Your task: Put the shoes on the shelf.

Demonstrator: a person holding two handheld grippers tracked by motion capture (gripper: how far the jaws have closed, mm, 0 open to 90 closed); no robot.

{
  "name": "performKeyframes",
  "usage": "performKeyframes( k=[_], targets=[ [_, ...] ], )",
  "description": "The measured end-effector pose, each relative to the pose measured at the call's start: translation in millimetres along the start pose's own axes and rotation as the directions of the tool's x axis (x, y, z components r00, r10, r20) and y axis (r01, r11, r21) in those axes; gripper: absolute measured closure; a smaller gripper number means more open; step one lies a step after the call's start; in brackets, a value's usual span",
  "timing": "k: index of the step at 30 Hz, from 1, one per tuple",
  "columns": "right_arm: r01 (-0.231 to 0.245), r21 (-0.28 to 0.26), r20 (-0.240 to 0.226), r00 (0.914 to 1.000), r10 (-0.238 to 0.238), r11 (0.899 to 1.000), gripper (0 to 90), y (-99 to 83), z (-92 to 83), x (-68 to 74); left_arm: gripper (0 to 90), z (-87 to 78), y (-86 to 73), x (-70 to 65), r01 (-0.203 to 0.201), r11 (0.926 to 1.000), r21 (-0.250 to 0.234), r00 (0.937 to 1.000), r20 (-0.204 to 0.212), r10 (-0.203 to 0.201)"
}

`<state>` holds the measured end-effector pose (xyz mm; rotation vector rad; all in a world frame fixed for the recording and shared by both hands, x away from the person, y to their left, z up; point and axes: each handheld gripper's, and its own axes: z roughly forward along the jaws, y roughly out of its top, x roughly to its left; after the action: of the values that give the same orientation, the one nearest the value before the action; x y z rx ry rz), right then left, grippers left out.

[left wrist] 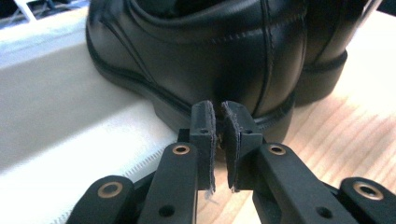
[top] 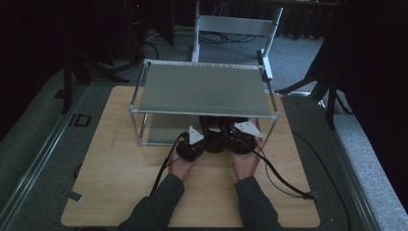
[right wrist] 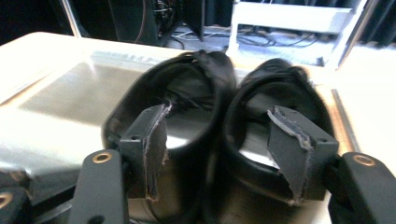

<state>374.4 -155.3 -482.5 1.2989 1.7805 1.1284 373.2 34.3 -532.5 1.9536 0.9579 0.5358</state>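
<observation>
Black leather dress shoes (top: 217, 136), a pair, side by side on the lower shelf (top: 161, 131) of the two-tier metal rack (top: 202, 89), near edge, right of centre. Heels face us and sit at the shelf lip next to the wooden table (top: 120, 183).

Handling, our read: stiff heel counters, softer collar and upper, polished leather so likely slippery on flat pads. Moderate weight, not fragile, but pads could scuff the finish. Best hold looks like the heel collar, one pad inside the opening and one outside, or the stiff back of the heel. Soles look hard and should slide readily on the metal shelf.

Left gripper (left wrist: 218, 122): low and roughly level, aimed at the back seam of the left shoe (left wrist: 196, 56). Jaws nearly pressed together, a narrow slit between them, nothing pinched. Tips sit just short of the heel; contact we can't confirm. In the high view the left gripper (top: 191, 144) is touching or just beside the pair on its left side.

Right gripper (right wrist: 224, 140): higher, looking down into both openings. Jaws spread, left pad over the left shoe (right wrist: 177, 107), right pad over the right shoe (right wrist: 285, 102), the adjoining collars between them but not squeezed. In the high view the right gripper (top: 243, 139) sits at the pair's right side.

Both hands (top: 182, 166) rest low on the table, forearms coming in from the near edge, sleeves dark.
</observation>
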Motion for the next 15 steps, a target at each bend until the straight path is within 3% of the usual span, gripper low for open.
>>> performKeyframes(
  k=[8, 9, 11, 15],
  targets=[
    [0.046, 0.015, 0.011, 0.9989, -0.046, 0.999, 27.0, -2.0, -17.9, -15.5, 81.6, 1.8, 0.7, 4.9, 0.011, 0.9998, 0.015, 0.9997, -0.024, -0.011],
    [0.026, 0.054, -0.001, 0.9997, -0.026, 0.998, 22.4, -11.2, -15.2, -24.4, 81.0, 5.2, -1.0, 8.8, 0.032, 0.9993, 0.022, 0.9989, -0.036, -0.031],
    [0.007, 0.086, -0.001, 1.0000, -0.007, 0.996, 20.1, -16.9, -9.6, -28.8, 80.5, 7.8, -1.3, 12.9, 0.045, 0.9985, 0.030, 0.9983, -0.039, -0.043],
    [-0.017, 0.113, -0.028, 0.9994, 0.020, 0.993, 19.6, -23.0, -0.4, -33.2, 80.4, 14.4, -0.2, 21.1, 0.084, 0.9956, 0.042, 0.9961, -0.031, -0.083]
  ],
)
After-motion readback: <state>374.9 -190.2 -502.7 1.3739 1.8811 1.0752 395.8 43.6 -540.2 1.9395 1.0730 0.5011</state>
